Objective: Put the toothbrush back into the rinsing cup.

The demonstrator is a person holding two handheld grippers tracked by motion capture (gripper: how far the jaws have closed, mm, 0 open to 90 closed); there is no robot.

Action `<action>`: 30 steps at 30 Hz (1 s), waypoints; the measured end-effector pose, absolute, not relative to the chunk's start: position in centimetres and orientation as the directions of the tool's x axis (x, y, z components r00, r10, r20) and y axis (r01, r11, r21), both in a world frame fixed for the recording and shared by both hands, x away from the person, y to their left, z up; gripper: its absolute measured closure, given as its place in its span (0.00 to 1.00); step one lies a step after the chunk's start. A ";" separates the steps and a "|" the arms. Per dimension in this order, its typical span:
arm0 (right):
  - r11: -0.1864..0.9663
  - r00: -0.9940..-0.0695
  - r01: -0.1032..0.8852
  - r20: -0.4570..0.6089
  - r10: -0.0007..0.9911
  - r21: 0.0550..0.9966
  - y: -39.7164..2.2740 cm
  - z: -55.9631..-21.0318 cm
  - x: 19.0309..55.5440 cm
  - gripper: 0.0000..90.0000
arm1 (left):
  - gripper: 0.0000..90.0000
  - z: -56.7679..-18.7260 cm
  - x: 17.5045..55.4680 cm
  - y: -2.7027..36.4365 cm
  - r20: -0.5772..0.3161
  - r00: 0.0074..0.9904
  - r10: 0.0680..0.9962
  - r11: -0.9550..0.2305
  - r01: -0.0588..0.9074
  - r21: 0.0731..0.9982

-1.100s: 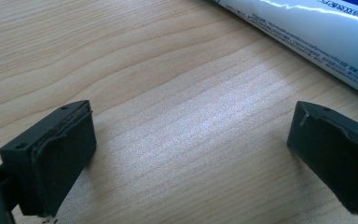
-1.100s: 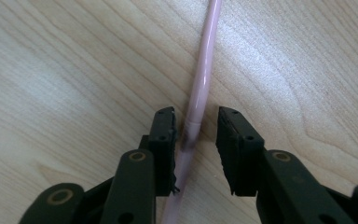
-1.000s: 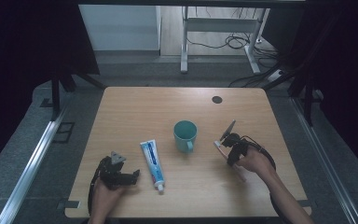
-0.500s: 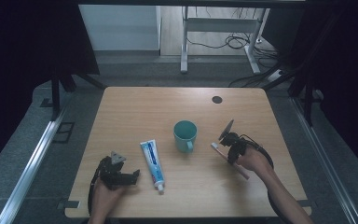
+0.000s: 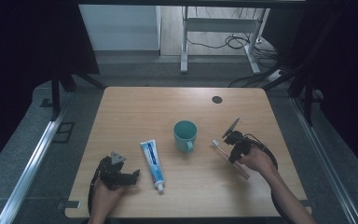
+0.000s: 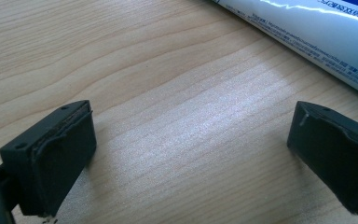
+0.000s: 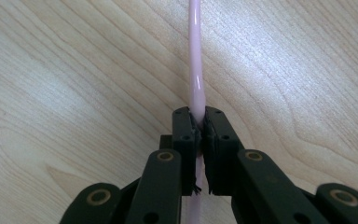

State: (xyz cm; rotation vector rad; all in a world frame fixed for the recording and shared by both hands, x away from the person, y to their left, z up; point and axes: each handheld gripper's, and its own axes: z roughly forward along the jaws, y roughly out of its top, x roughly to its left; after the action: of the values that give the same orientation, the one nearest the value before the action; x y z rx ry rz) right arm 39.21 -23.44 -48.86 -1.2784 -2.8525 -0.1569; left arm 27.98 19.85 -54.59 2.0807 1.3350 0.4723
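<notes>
Toothbrush (image 7: 195,60) now pinched — right tool (image 7: 198,122) has just closed on its pink handle; lift toward mug (image 5: 185,135) looks next — left tool (image 6: 191,154) gapes.

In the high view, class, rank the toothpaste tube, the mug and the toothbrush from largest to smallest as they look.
1. Toothpaste tube, longest and broad.
2. Mug, shorter but bulkier than the brush.
3. Toothbrush, long but thinnest; the right tool hides part, so its length is unsure.

Lab: curtained rig table (image 5: 135,107), floor cables (image 5: 235,42)
</notes>
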 end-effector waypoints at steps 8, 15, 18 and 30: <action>0.662 -0.673 0.738 0.070 0.736 0.133 -23.8 -48.2 39.0 0.93 | 0.01 -54.6 28.0 19.9 -0.029 0.426 0.904 -0.301 0.684 0.664; 0.656 -0.677 0.729 0.072 0.732 0.195 -23.9 -47.0 38.6 0.93 | 0.01 -54.6 28.0 19.9 -0.029 0.426 0.904 -0.301 0.685 0.664; 0.654 -0.680 0.727 0.078 0.729 0.210 -24.0 -46.7 38.5 0.93 | 0.01 -54.6 28.0 19.9 -0.029 0.427 0.904 -0.301 0.684 0.664; 0.643 -0.688 0.707 0.074 0.722 0.296 -24.1 -45.3 38.2 0.93 | 0.01 -54.6 28.0 19.9 -0.030 0.426 0.904 -0.301 0.684 0.664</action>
State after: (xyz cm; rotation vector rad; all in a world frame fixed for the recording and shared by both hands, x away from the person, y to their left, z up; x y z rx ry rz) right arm 38.18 -24.05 -45.33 -1.2595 -2.8933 -0.4865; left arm 27.99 19.85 -54.59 2.0802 1.3353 0.4722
